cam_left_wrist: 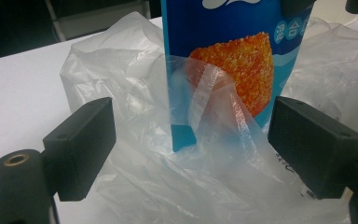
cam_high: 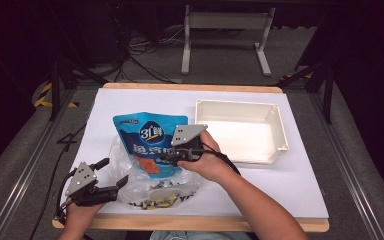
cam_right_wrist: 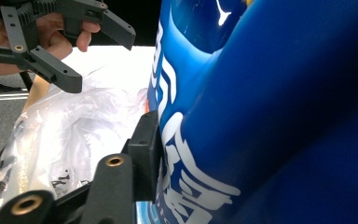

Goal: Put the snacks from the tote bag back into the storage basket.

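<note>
left gripper (cam_high: 114, 173), 7 o'clock, jaws spread beside the clear plastic bag (cam_high: 130, 185). right gripper (cam_high: 172, 155) pinches the blue snack pouch (cam_high: 150, 135) at table centre. draw the pouch straight out while pinning the bag, keeping a firm grip.

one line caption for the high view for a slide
Right gripper clamps a blue snack pouch standing in a clear plastic bag.

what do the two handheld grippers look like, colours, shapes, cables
Both are black plastic. The left gripper and right gripper each carry a grey three-cornered plate on top, dotted with small holes. The jaws end in blocky rectangular black pads, and brass-coloured inserts sit in the jaw arms. A black cable trails from each. The person's forearms are bare, with no sleeve reaching them.
</note>
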Available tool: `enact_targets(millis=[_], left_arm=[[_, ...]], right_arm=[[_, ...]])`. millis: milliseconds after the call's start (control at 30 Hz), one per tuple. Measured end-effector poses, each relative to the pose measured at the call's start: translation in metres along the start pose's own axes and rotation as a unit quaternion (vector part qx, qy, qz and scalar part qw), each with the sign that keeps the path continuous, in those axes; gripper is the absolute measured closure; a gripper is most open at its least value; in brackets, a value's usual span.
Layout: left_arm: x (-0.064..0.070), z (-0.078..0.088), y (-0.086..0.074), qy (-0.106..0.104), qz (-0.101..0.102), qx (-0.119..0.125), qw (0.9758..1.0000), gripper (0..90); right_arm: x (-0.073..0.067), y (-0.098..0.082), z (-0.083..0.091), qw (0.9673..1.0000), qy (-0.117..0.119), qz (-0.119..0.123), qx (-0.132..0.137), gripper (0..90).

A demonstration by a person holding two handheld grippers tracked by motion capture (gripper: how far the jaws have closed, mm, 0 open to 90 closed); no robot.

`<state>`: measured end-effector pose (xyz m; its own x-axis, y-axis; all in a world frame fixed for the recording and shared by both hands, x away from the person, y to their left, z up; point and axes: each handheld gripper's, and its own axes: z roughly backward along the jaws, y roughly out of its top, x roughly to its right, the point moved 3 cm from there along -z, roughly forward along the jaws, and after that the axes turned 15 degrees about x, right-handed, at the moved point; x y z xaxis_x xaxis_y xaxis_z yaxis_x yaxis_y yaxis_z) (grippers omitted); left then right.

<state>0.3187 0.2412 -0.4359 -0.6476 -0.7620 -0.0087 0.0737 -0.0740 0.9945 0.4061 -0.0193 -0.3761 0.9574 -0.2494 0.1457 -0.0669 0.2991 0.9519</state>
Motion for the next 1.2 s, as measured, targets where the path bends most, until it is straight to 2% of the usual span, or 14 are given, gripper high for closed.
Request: enact_targets(millis=[167,600,867,1200], left_arm=[[0.000,0.000,0.000,0.000,0.001,0.001,1.0000,15.7],[0.001,-0.001,-0.001,-0.001,-0.001,-0.002,1.0000,15.7],[0.000,-0.001,0.000,-0.001,-0.001,-0.002,1.0000,15.7],[-0.001,0.000,0.000,-0.001,0.001,0.002,1.0000,15.7]], right_arm=[[0.000,-0.001,0.001,0.9998,-0.005,-0.018,-0.001,59.4],[0.002,-0.001,0.001,0.9995,-0.005,-0.032,-0.005,61.7],[-0.002,0.001,-0.001,0.9998,-0.010,-0.017,-0.010,61.9],[-0.002,0.016,-0.004,0.9997,-0.010,-0.011,-0.021,62.2]])
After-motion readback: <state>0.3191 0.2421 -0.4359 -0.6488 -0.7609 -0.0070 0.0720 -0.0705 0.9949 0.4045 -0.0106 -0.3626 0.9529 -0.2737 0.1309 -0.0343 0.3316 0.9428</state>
